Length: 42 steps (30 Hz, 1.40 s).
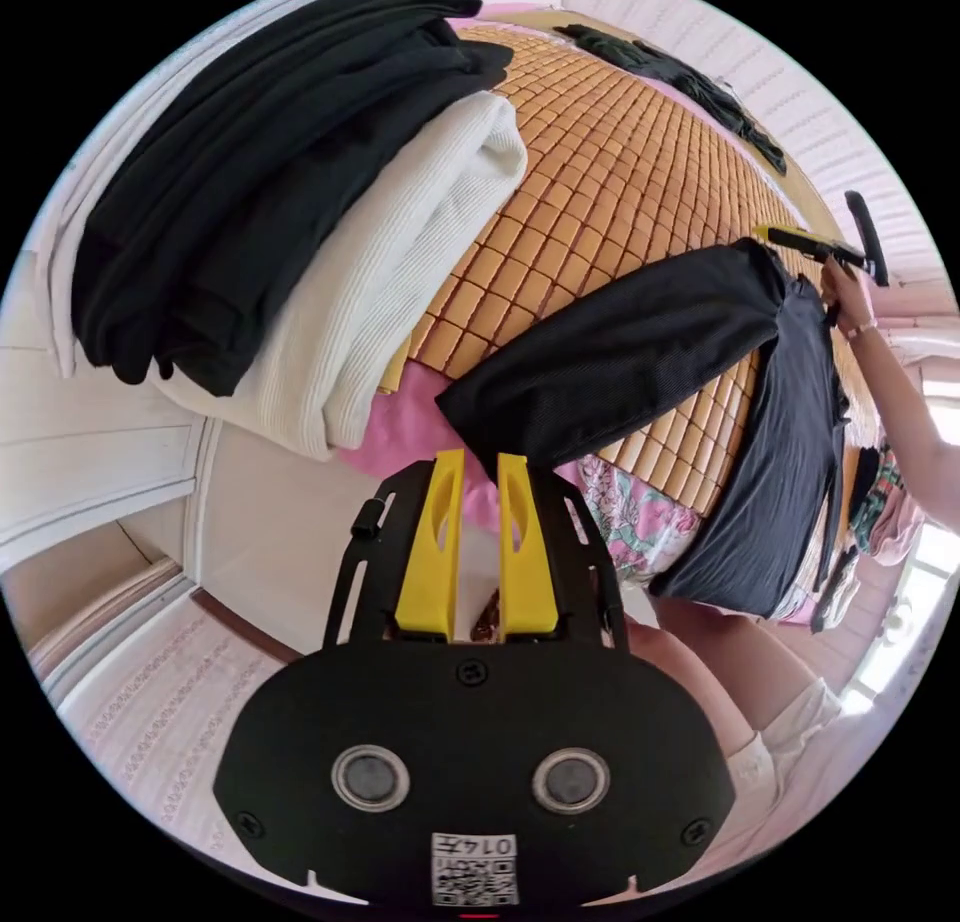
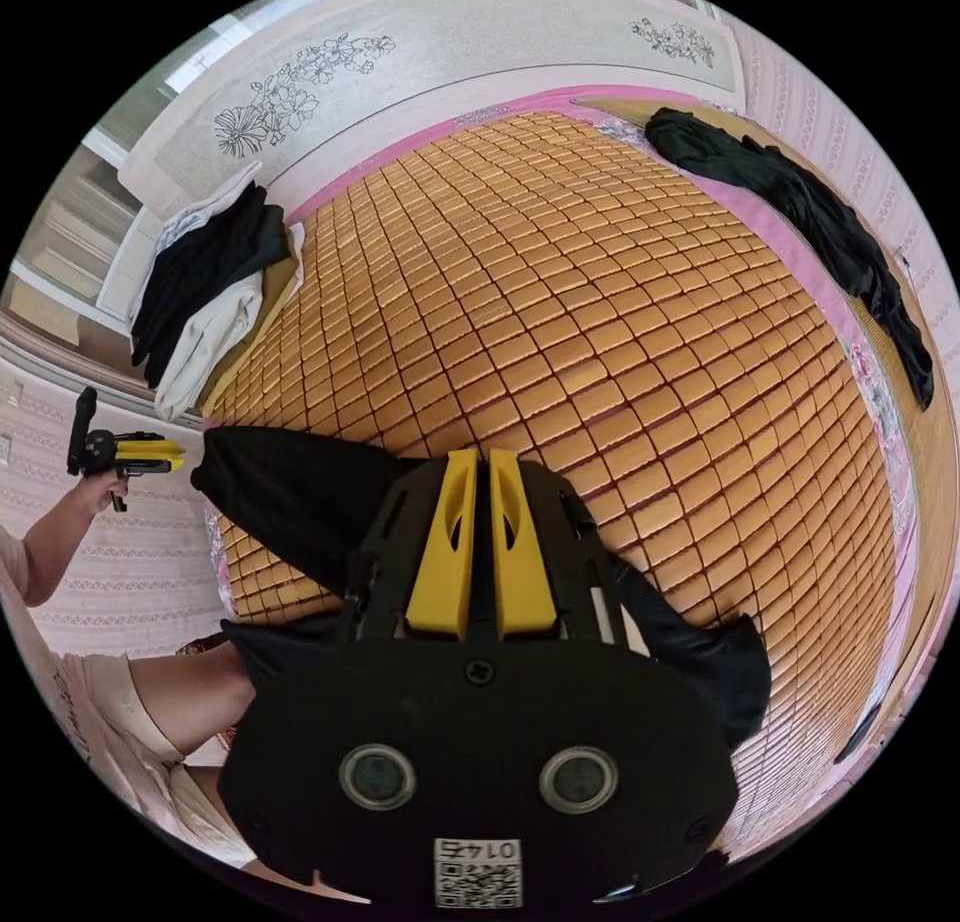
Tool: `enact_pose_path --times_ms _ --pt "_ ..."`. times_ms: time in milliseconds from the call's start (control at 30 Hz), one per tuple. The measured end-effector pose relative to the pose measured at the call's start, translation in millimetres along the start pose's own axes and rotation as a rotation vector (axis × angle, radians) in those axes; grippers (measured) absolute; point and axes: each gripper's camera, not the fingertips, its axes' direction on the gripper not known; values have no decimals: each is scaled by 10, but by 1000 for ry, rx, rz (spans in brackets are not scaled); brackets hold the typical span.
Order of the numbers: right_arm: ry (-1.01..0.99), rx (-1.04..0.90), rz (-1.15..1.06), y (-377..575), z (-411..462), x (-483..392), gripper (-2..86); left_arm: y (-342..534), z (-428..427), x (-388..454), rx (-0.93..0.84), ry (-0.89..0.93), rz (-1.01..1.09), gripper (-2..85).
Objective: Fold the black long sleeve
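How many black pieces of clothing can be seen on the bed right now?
3, perhaps more. The black long sleeve lies at the mat's near edge; a folded black garment tops the corner stack; a crumpled black garment lies along the far edge. The stack may hide others.

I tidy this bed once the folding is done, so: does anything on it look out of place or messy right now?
Yes. A crumpled black garment lies strung out unfolded along the far edge of the bamboo mat, unlike the neat folded pile at the corner. The black long sleeve in progress hangs partly over the bed's edge.
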Motion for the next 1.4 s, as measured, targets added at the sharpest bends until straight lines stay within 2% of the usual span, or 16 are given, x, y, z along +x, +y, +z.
enact_pose_path --times_ms 100,200,267,433,500,567,733,833,933,1100,1233,1400 --pt "-46 29 -46 69 -160 -417 3 92 32 -53 49 71 -96 74" --pt "-205 13 -151 88 -134 -1115 4 184 208 -75 63 97 -180 86" --pt "-338 -44 -264 69 28 -1804 8 210 388 -86 69 121 -236 84" --pt "-452 -164 -418 -89 343 -3086 56 324 538 -89 111 96 -249 72" --pt "-447 -199 -480 -147 404 -3502 68 390 569 -133 142 115 -265 69" --pt "-350 -210 -529 -206 456 -3945 75 465 609 -188 175 136 -268 65" --pt "-203 -332 -521 -309 583 -4418 68 624 679 -235 245 131 -209 54" --pt "-167 -317 -518 -359 407 -4496 19 670 696 -252 244 141 -191 10" --pt "-284 -312 -453 -443 167 -4372 3 695 663 -241 251 96 -143 -3" --pt "-548 -72 -355 -344 -865 -3779 -1 855 368 -168 396 131 -19 -8" --pt "-619 139 -260 36 -2073 -2924 -3 922 -15 227 536 249 220 -9" --pt "-545 224 49 832 -3359 -2134 -4 866 -369 1077 624 447 578 -9"
